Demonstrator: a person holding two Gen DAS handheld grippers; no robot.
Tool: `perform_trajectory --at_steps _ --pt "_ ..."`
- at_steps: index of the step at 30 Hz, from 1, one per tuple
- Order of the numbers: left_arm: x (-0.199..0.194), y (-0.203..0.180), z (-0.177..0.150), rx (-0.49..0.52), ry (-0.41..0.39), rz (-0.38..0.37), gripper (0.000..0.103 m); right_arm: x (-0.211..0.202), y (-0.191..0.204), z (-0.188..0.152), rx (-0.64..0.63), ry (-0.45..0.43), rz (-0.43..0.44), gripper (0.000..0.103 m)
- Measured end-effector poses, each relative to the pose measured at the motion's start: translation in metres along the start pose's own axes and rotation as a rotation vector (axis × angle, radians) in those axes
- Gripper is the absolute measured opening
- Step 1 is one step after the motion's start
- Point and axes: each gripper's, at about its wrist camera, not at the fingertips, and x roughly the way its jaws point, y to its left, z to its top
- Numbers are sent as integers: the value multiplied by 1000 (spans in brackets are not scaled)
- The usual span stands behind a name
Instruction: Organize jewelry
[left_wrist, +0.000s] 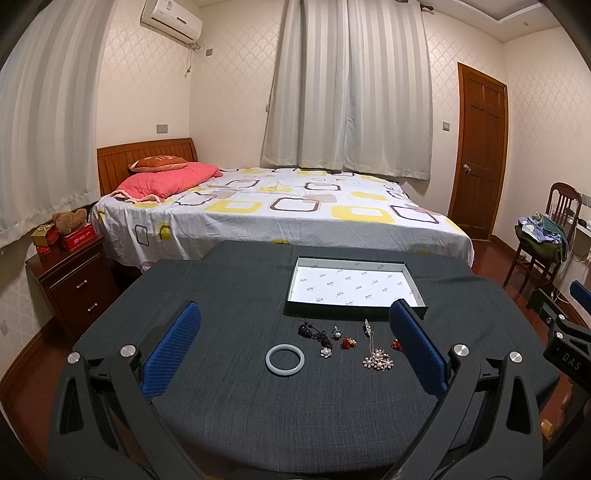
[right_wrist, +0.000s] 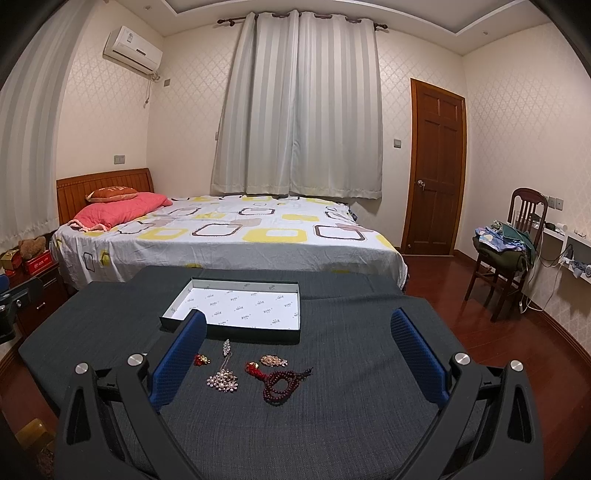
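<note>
One shallow box (left_wrist: 416, 286) holds only printed paper; jewelry (left_wrist: 377, 360) lies outside.

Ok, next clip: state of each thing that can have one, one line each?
Left gripper: jaws open, holding nothing.
Right gripper: jaws open, holding nothing.
Tray: lidless, nothing in it.
White bangle: flat on the cloth, outside the tray.
Red bead string: coiled on the cloth.
Door: shut.
Curtains: drawn.

A home bedroom: made bed (left_wrist: 280, 218) mid-frame, curtains (right_wrist: 299, 107) behind, nightstand (left_wrist: 70, 280) lower left, wooden door (right_wrist: 436, 166) right
</note>
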Motion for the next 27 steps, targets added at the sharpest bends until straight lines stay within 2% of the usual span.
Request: perform_trajectory --at_steps 27 --pt "1 0 -1 -2 1 1 100 -1 0 -1 1 0 0 98"
